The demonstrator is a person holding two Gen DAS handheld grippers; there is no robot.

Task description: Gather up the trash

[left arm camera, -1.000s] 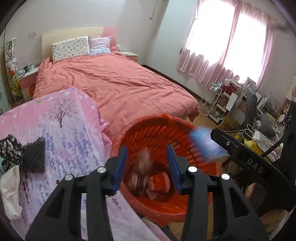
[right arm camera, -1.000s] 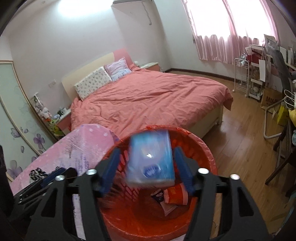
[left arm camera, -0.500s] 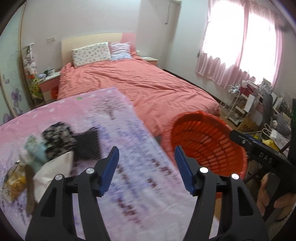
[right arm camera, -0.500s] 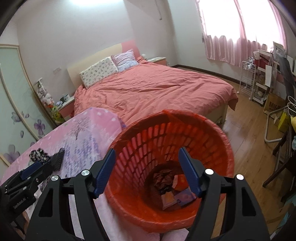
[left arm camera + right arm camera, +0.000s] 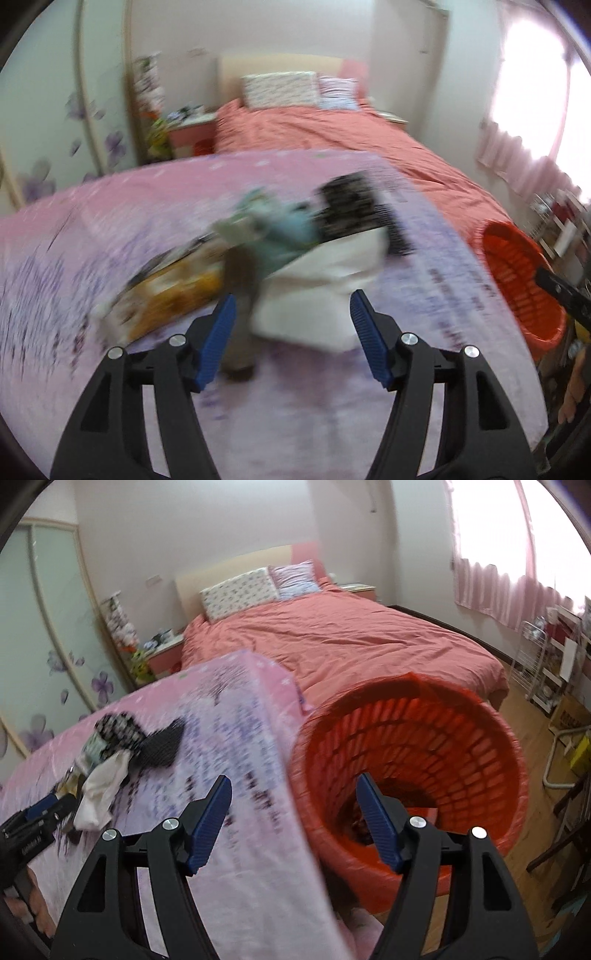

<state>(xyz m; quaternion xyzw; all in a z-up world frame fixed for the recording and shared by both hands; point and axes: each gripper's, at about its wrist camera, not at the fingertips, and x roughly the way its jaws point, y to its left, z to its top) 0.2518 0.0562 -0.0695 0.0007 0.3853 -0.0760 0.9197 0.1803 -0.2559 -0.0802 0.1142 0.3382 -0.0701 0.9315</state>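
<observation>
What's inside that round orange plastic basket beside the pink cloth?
The orange slatted basket shows mostly its bare inner wall. Something dark lies at the bottom, but the right gripper finger hides much of it, so I cannot tell what it is.

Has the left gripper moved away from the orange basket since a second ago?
Yes. The left gripper was over the orange basket; now the basket sits at the view's right edge, and the gripper hangs open before the litter pile on the pink cloth.
</observation>
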